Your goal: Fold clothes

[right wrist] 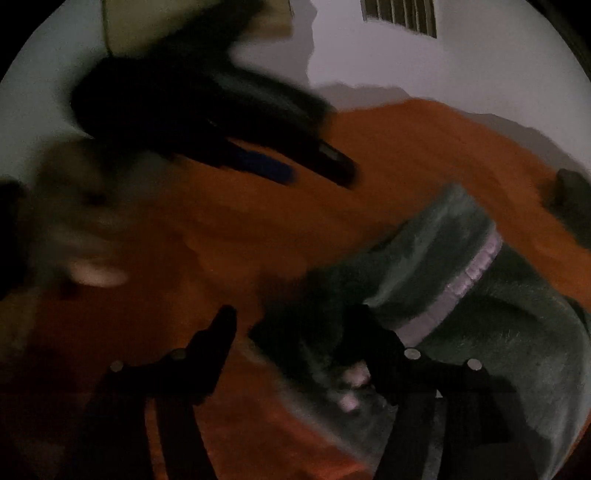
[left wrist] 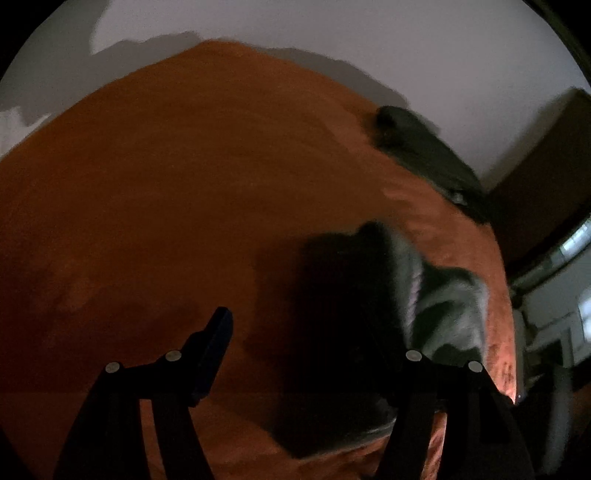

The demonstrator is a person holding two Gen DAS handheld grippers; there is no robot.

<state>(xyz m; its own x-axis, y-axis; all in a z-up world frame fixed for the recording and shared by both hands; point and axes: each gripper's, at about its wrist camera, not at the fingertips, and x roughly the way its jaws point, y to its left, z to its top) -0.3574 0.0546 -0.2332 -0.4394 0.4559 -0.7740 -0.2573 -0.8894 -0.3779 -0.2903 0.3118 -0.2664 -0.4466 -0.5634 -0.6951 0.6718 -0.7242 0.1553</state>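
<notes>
One big orange bed cover | grey-green garment bunched on it, by the right finger of each tool | left hand-held gripper wide open, holding nothing | right hand-held gripper open, cloth lying loose against its right finger

Orange bedcover fills most of both views, w/ pale wall behind its far edge. Dark brown cabinet stands beyond the bed's right edge, white furniture next to it, blurred. Slatted vent high on wall.
</notes>
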